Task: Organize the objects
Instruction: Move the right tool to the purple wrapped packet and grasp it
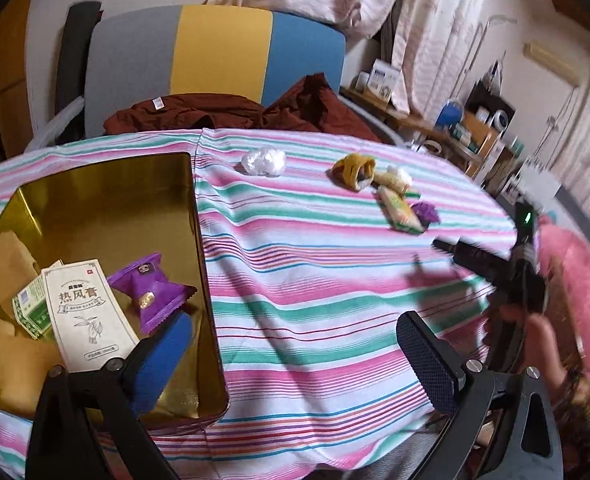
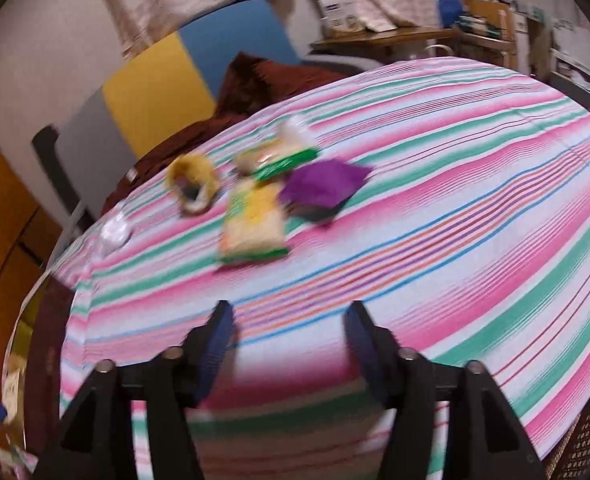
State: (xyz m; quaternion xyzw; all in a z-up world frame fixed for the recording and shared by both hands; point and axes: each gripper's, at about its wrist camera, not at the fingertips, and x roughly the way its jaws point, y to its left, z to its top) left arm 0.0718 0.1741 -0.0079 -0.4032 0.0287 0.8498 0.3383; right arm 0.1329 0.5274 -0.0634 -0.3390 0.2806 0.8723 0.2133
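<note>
**Gold tin partly filled, snack pile waiting on the striped cloth**

So the left gripper (image 1: 295,354) hangs over the near edge of the gold tin (image 1: 107,184) with its jaws spread wide and nothing between them; one blue pad sits over the tin, the other over the striped tablecloth (image 1: 315,280). Inside the tin: a purple packet (image 1: 151,292), a tall white box (image 1: 85,312) with printed characters, and a small green box (image 1: 31,312) tucked beside it.

The right gripper (image 2: 287,344) is roughly half open and empty too, hovering above the cloth and pointing toward the loose pile. That view is pretty blurry, but you can make out a yellow-green packet (image 2: 253,224) nearest, a second purple packet (image 2: 323,182) just right of it, another green-edged packet (image 2: 279,158) behind, and a yellow pouch (image 2: 193,188) to the left. A crumpled white wrapper (image 1: 264,161) lies apart, closer to the tin. A dark red garment (image 1: 231,114) lies draped past the table's far edge.
</note>
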